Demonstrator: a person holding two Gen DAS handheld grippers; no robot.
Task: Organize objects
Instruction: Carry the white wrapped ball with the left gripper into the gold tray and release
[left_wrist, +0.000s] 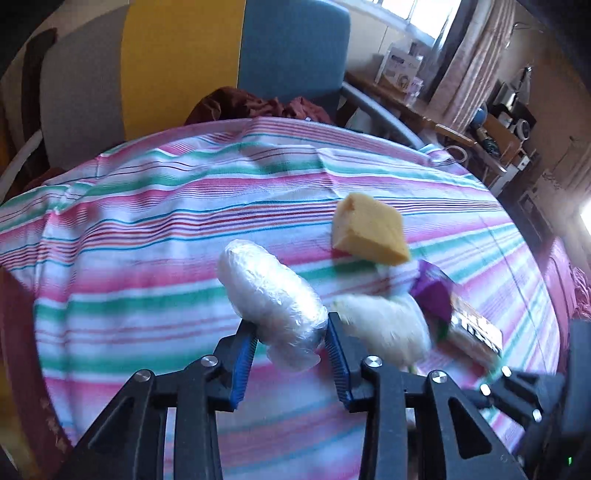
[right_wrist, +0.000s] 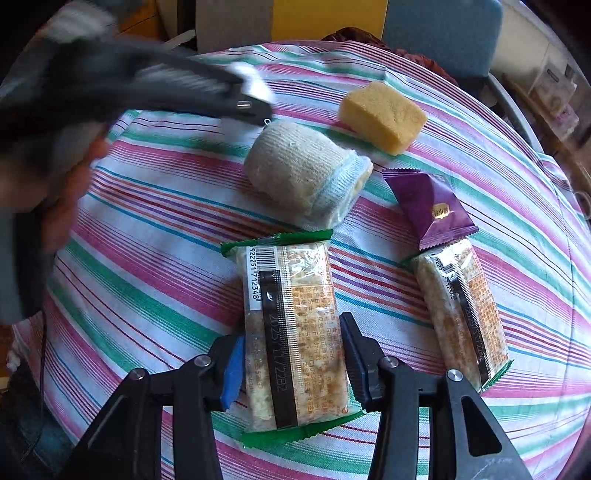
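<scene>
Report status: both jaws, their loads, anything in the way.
Left gripper shut on plastic-wrapped roll. Right gripper shut on snack bar. Nothing in the way.

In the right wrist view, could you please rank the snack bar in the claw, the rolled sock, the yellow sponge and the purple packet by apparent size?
1. snack bar, though it is nearest the camera, which inflates it.
2. rolled sock.
3. yellow sponge and purple packet: look alike, not ranked.

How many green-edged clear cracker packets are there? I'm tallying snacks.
2. One green-edged clear cracker packet sits between the right gripper fingers; the other lies right of it, below the purple wrapper.
</scene>
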